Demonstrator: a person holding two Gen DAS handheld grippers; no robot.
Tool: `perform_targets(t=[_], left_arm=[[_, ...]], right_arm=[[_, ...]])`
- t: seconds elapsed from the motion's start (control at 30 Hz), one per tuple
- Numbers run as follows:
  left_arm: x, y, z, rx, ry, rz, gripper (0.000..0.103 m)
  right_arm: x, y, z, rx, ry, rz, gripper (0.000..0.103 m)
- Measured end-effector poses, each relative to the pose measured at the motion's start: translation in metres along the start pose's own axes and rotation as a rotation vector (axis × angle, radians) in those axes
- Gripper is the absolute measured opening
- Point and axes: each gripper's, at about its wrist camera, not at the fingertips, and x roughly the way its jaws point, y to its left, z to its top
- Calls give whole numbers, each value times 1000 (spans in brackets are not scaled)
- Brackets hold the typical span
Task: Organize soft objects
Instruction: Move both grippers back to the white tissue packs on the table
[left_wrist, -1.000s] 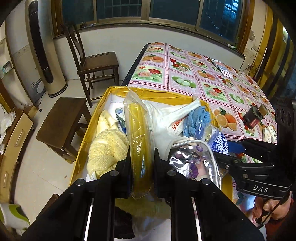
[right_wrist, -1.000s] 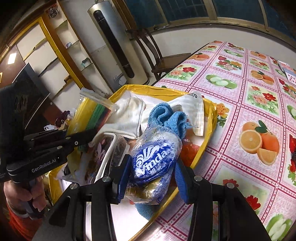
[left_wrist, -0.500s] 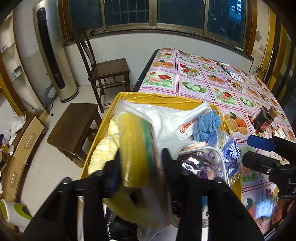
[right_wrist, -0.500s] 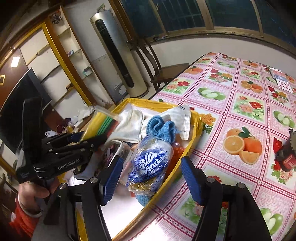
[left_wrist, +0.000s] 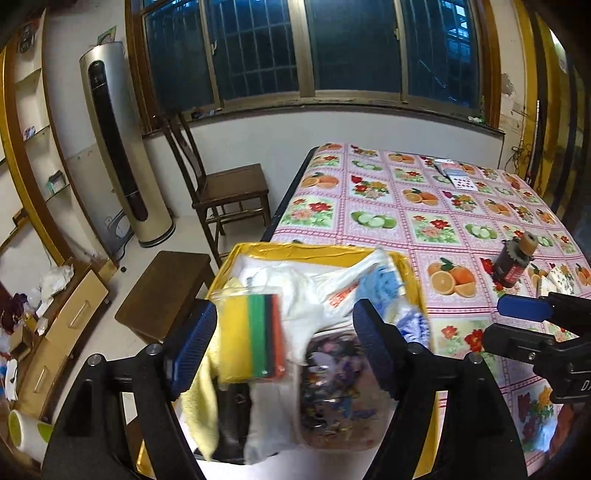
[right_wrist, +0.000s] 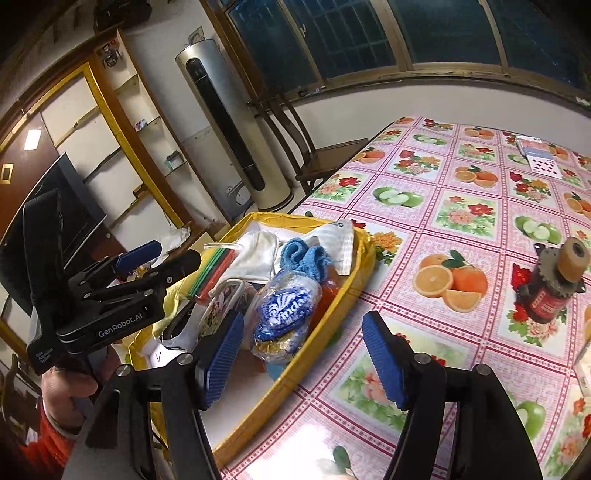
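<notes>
Both tools are spread wide and hold nothing: the left gripper (left_wrist: 284, 347) hangs above the yellow box (left_wrist: 317, 251), the right gripper (right_wrist: 303, 354) near its rim. The soft things lie heaped inside. The slippery bag of colored cloths (left_wrist: 255, 336) leans on the pile and could slide down, I think. A fuzzy blue knit (right_wrist: 303, 258) sits beside a crinkly tissue pack (right_wrist: 284, 306).
</notes>
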Motion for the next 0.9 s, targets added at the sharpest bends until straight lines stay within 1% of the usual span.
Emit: perform_targets(t=[0.17, 0.27, 0.47, 0.67, 0.9], left_arm=[[-7, -30, 5, 32, -20, -39, 77], [-7, -50, 8, 55, -20, -66, 77], [-4, -97, 10, 112, -12, -105, 77], [-3, -144, 12, 172, -5, -142, 77], [3, -196, 10, 235, 18, -190, 77]], right_arm=[[-24, -11, -4, 7, -35, -34, 70], [-39, -24, -8, 32, -53, -49, 72], [-64, -53, -16, 75, -82, -89, 72], [-95, -90, -26, 126, -120, -139, 72], [-135, -150, -45, 216, -156, -221, 73]])
